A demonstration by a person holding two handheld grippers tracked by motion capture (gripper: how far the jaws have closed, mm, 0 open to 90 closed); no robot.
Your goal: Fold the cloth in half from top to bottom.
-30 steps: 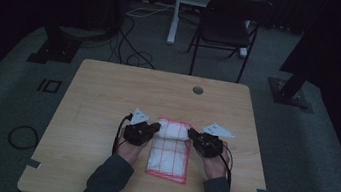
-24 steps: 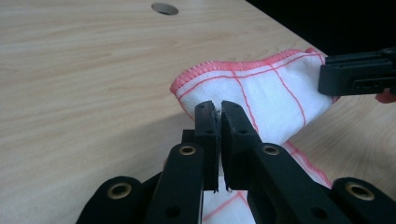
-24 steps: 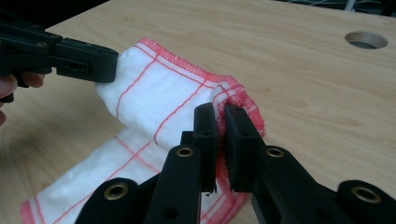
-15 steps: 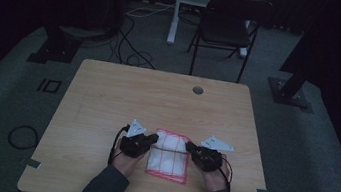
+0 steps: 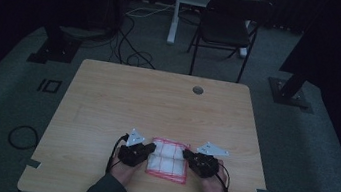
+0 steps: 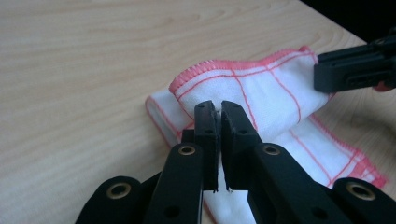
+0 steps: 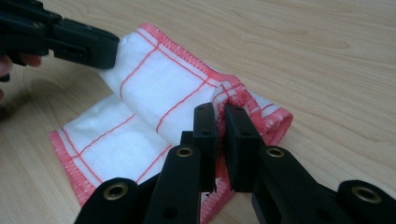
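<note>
A white cloth point(image 5: 167, 159) with red edging and red grid lines lies near the table's front edge, between the two grippers. My left gripper point(image 5: 150, 149) is shut on the cloth's left edge, and its jaws pinch a lifted fold of the cloth point(image 6: 261, 93). On the other side my right gripper point(image 5: 187, 156) is shut on the right edge. In the right gripper view the cloth point(image 7: 154, 84) is rolled back over itself, its far part raised off the lower layer. The left gripper point(image 7: 93, 46) shows there at top left, and the right gripper point(image 6: 327, 70) shows in the left gripper view.
The wooden table point(image 5: 157, 104) has a round cable hole point(image 5: 198, 90) near its far edge. A dark chair point(image 5: 225, 30) stands beyond the table, and cables point(image 5: 131, 40) lie on the floor at the back left.
Both grippers have drawn back toward the front edge of the table, carrying the cloth's far edge with them, so the cloth now lies folded over and looks shorter.
</note>
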